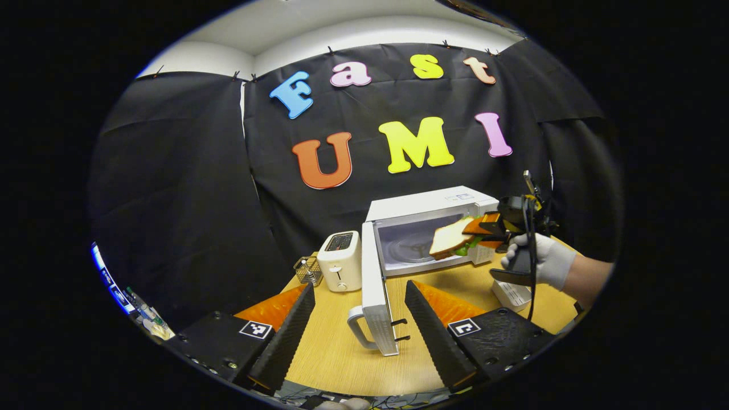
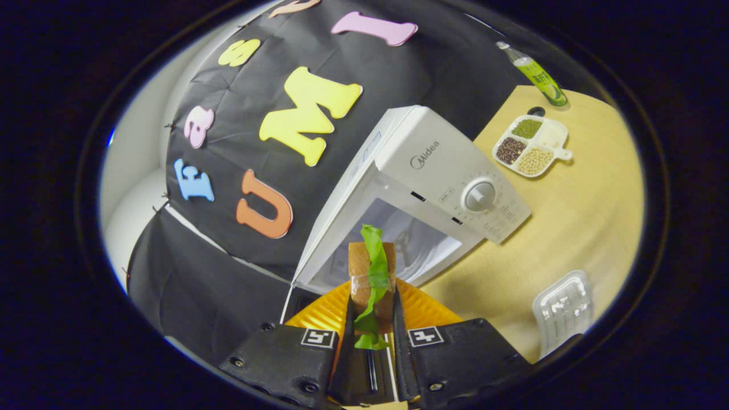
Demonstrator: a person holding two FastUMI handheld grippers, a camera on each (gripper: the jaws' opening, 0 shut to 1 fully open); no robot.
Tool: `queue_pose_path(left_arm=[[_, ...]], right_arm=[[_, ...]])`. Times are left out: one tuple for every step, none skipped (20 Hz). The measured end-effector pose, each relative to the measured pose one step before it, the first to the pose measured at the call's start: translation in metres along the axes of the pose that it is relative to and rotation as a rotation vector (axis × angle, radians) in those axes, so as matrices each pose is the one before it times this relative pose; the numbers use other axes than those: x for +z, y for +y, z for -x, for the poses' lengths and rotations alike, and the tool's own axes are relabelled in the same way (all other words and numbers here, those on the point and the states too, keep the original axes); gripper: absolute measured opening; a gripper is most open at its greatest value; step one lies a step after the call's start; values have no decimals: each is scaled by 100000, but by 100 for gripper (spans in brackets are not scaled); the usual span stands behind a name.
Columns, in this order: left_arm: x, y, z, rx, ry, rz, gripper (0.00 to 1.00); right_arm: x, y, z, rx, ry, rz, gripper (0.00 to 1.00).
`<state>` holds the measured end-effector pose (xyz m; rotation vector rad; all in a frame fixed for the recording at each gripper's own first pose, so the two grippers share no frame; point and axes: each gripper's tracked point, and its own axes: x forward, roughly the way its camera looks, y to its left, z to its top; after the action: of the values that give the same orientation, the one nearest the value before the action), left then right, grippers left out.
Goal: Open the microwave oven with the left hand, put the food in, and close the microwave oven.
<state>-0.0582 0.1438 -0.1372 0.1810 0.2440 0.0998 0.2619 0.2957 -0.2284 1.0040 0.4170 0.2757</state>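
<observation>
Right gripper (image 2: 371,319) clamped on sandwich (image 2: 371,273) at open microwave (image 2: 433,171), cavity half hidden; left gripper (image 1: 356,324) spread wide, empty.

Microwave (image 1: 433,213) door (image 1: 376,296) open; right gripper (image 1: 475,226) holds sandwich (image 1: 453,236), seemingly at cavity mouth.

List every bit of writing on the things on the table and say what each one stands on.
"Midea": on the front panel of the microwave, above the dial.
Marks printed around the dial: too small to read.
Sticker on the microwave's top: blurred, not readable.
Print on the bottle at the table's far edge: too small to read.
</observation>
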Motion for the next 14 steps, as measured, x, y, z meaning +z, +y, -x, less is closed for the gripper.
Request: queue_pose_path(left_arm=[[-7,158,-73,-291,-74,-249,96],[-220,96,-28,-329,1169,752,96],[-191,-33,81,-532,483,1471,96],[313,-206,62,-531,-685,904,96],[142,-3,-69,200,-174,-53,96],[-338,24,-63,-128,225,-208,96],[-161,-64,-76,-161,486,-138,96],[-221,84,-82,-211,244,-470,96],[-147,176,-107,492,680,-579,96],[-419,220,-167,160,1096,-146,96],[-224,-94,-144,-429,1064,600,96],[-423,-134,-124,-270,1909,500,96],[-159,-36,37,16,1225,-141,96],[231,202,16,260,-446,-669,96]], right_arm=[[-125,-121,-1417,-1026,-4194,-2199,33],[-260,84,-1362,-416,-3589,-2161,33],[-264,108,-1317,-114,-3798,-1783,33],[-289,-132,-1337,-400,-3354,-1668,33],[-443,-174,-1256,-800,-2220,-1052,33],[-378,-266,-1389,-918,-2284,-788,33],[-584,-356,-1272,-1415,-696,-549,33],[-690,-365,-1173,-1782,-556,-78,33],[-492,-246,-1190,-1123,-1056,-704,33],[-313,76,-1093,-125,-1901,-744,33],[-77,168,-1166,312,-2723,-1952,33],[-128,150,-1019,-181,-1865,-543,33],[-568,-212,-764,-1033,461,1741,24],[-424,-179,-494,-1134,-200,2495,33]])
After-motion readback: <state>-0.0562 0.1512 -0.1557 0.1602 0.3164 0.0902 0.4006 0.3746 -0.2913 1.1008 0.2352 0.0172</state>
